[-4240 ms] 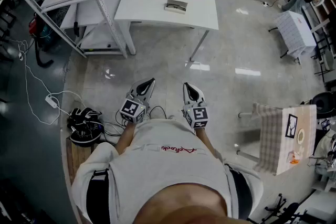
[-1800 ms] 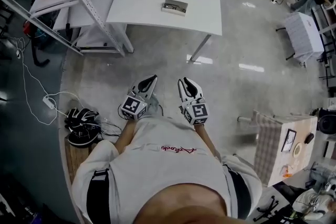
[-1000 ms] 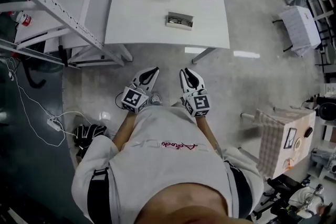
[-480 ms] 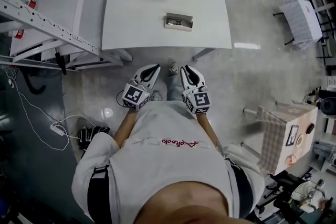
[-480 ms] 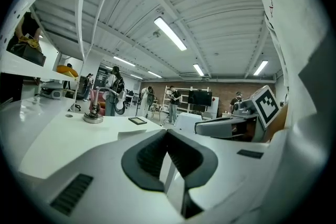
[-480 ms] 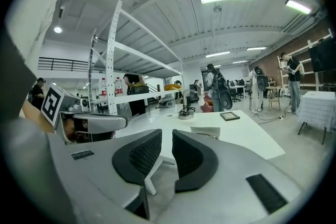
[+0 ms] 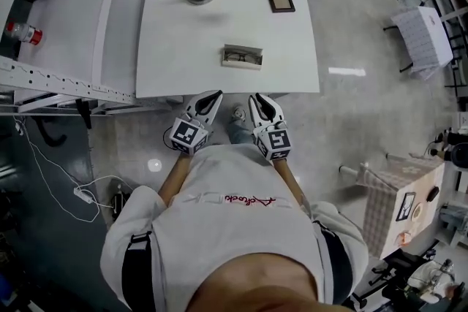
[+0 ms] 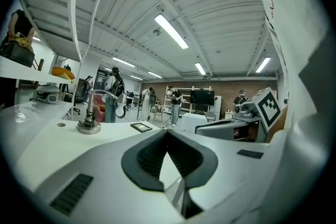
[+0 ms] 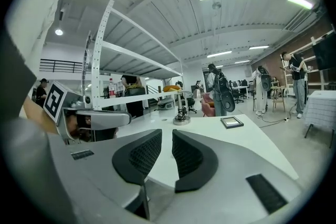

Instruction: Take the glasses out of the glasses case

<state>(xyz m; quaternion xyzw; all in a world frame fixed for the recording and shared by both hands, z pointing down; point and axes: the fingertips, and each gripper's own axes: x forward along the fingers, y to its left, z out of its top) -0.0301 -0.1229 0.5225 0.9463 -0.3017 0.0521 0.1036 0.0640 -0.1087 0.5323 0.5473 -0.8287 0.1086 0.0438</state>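
On counter (image 7: 183, 47), glasses case (image 7: 242, 56) contents too small to tell; L tool (image 8: 167, 134) tips met, R tool (image 9: 167, 139) ajar, both empty

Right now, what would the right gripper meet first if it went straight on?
Probably the white table, near its front edge; the glasses case lies further along that line. Height is unclear.

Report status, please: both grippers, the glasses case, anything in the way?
Left gripper shut, empty; right gripper slightly open, empty. Glasses case open on white table, glasses inside, untouched. Nothing between grippers and case.
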